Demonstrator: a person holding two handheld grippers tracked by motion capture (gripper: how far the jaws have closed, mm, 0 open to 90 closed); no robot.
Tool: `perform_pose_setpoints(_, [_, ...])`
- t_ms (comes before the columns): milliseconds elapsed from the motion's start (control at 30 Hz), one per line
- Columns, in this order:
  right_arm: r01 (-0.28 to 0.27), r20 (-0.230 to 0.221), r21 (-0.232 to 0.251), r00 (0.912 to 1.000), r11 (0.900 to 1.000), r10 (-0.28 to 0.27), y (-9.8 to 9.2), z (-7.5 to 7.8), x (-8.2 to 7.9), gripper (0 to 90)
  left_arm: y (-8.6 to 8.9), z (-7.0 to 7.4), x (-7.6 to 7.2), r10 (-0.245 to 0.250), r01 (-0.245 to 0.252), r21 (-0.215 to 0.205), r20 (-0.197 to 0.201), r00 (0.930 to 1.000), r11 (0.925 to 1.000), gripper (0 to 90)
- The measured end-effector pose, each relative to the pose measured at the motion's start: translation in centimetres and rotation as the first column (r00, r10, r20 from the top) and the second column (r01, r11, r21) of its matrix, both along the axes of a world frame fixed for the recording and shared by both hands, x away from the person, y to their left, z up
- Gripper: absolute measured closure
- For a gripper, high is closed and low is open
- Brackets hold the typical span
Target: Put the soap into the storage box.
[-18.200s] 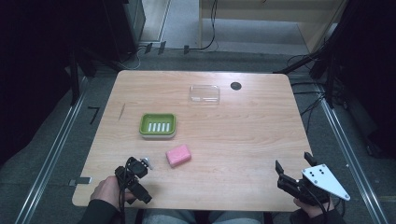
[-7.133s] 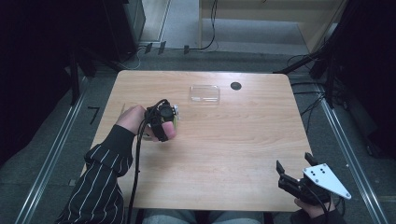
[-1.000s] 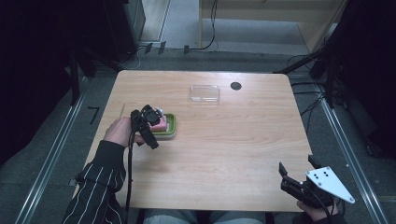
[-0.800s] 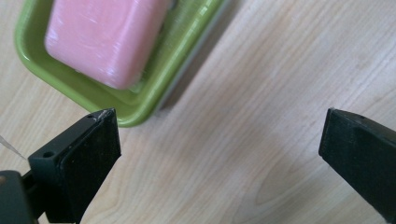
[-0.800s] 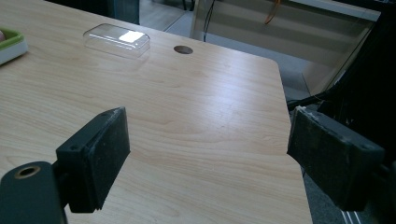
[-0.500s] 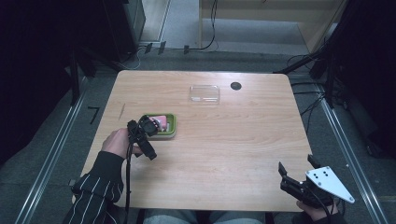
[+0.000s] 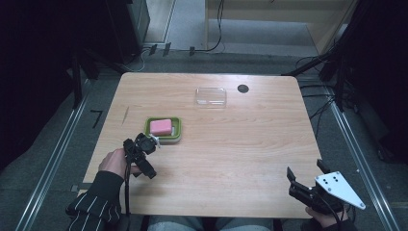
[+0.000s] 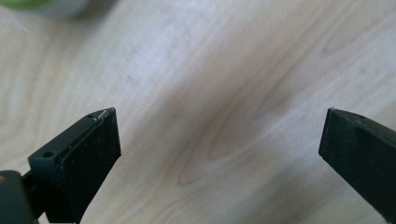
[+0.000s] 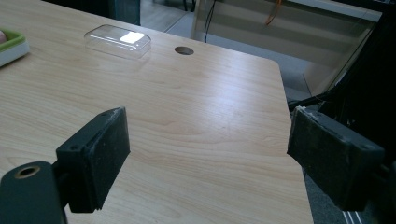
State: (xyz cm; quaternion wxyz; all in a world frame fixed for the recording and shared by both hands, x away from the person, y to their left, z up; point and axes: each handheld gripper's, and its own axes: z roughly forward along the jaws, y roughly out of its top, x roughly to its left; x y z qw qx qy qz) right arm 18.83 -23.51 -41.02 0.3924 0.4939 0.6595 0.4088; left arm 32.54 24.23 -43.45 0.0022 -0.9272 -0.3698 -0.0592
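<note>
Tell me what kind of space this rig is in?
Probably a lab or recording workspace, not a home: a bare wooden table with a cable port, metal floor rails beside it, and loose cables across grey carpet behind it.

The table [image 7: 250,139] is pale wood with a smooth, slightly satin grain. The lid [image 7: 210,96] in the upper middle looks like clear, glossy plastic, and the green dish [image 7: 176,129] left of centre is plastic too. The pink soap [image 7: 161,127] in it looks matt. Gripper pads [image 9: 109,140] are black, matt and a bit rough. The sleeve [image 7: 94,202] at lower left is striped knit cloth.
</note>
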Motion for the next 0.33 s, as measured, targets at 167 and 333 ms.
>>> perform_pose_setpoints(167, [-0.001,0.0,0.001,1.0,1.0,0.001,0.0,0.0,0.0,13.8,0.4,-0.6,-1.3,0.013,-0.013,-0.006,-0.008,0.9999,0.9999,0.0])
perform_pose_setpoints(333, [-0.003,0.001,0.003,1.0,1.0,0.003,0.1,0.0,0.1,13.7,0.8,-1.1,-1.7,0.027,-0.028,-0.016,-0.034,0.9991,0.9995,0.0])
